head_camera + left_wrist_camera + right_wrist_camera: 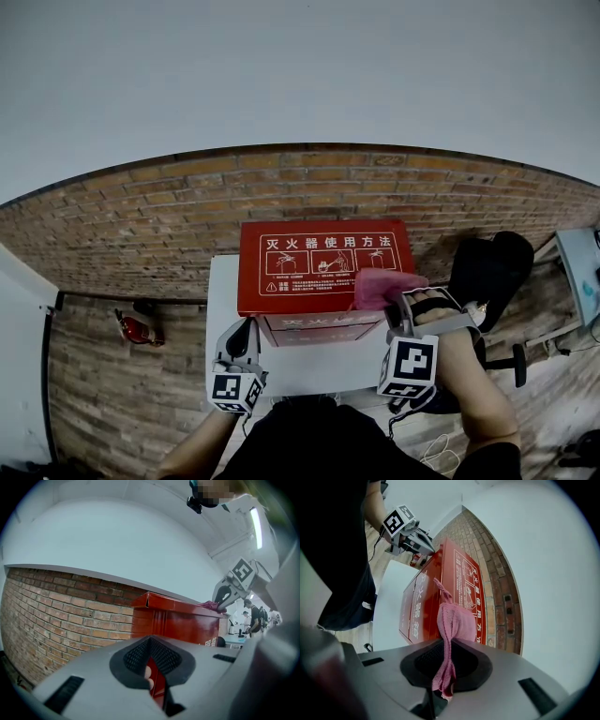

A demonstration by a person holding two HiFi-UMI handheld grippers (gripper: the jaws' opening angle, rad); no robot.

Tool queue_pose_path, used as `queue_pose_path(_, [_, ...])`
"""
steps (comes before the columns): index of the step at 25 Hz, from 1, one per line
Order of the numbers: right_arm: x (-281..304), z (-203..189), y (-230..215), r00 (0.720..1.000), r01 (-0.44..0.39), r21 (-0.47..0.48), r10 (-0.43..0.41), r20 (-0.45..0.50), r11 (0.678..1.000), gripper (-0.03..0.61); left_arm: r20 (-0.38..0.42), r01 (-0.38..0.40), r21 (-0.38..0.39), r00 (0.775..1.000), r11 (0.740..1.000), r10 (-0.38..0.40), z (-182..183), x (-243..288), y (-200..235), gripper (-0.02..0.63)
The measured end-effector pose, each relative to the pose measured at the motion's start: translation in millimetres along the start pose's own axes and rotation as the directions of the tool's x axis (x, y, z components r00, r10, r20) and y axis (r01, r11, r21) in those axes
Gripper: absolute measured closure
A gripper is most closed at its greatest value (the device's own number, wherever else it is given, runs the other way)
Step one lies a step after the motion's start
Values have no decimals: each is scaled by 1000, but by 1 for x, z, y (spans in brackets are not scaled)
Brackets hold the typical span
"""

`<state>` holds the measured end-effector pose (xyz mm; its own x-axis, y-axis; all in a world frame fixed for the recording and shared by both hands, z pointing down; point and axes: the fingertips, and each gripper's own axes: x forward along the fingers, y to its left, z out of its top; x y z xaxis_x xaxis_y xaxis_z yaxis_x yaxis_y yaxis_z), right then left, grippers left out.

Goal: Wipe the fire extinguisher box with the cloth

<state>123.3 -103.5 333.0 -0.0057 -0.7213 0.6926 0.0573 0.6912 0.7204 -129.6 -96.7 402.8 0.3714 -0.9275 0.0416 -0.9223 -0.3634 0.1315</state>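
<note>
The right tool [401, 305] is clamped on the cloth [380, 286], which rests on the box [319, 258] lid's front right corner; the box stands at the counter's [220, 291] back edge. It seems best to press the cloth flat and sweep left. The left tool [246, 333], jaws together and empty, sits by the box's front left corner.

- I read this as an indoor office or lab workroom.
- Brick wall [141, 216] under plain white paint; wood-plank floor [112, 403].
- Black swivel chair [492, 272] beside the white worktop [220, 300].
- People [255, 616] by desks farther back; strip light [256, 522] overhead.
</note>
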Motion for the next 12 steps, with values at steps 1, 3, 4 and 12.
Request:
queue_pose_path(1, [0,2,0,1000,1,-3,-1,1,1000,526,2,0,0,1000,1000,0,0,0,0,597])
queue_pose_path(3, [0,7,-1,1000,4,-12,-4,6,1000,526,1,2,0,1000,1000,-2,0,0,0,597])
queue_pose_path(4, [-1,10,0,1000,4,-15,-4,11,1000,526,0,3,0,1000,1000,-3,0,0,0,597])
queue_pose_path(12, [-1,30,2,999,-7,-25,8,34,1000,526,-20,20,-7,1000,1000,-20,-1,0,-2,597])
